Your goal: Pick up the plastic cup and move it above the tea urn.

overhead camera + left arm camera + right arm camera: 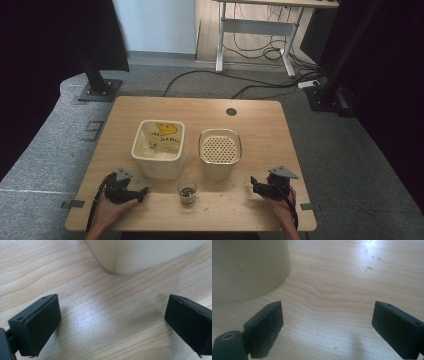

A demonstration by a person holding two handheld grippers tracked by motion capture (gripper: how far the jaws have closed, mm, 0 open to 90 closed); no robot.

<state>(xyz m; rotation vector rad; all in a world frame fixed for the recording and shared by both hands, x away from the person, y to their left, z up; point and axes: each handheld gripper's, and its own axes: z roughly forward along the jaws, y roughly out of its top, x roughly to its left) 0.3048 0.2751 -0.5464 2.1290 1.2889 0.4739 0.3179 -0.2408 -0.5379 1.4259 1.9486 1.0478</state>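
A cream square tub (pixel 158 148) with a yellow smiley bag inside stands at the middle left of the wooden table (pixel 260 130). Beside it on the right is a cream container with a perforated strainer insert (pixel 220 151). A small clear glass (pixel 187 190) with something dark at its bottom stands in front of them. My left gripper (pixel 145 191) rests on the table near the front left, open, with the tub's corner (pixel 120 257) just ahead of its empty jaws. My right gripper (pixel 253 183) rests at the front right, open and empty, the strainer container's wall (pixel 247 267) ahead to its left.
A round cable hole (pixel 231 112) sits near the table's far edge. Small droplets or crumbs (pixel 369 267) dot the wood ahead of the right gripper. Beyond the table are a desk frame (pixel 250 30), floor cables and black stands.
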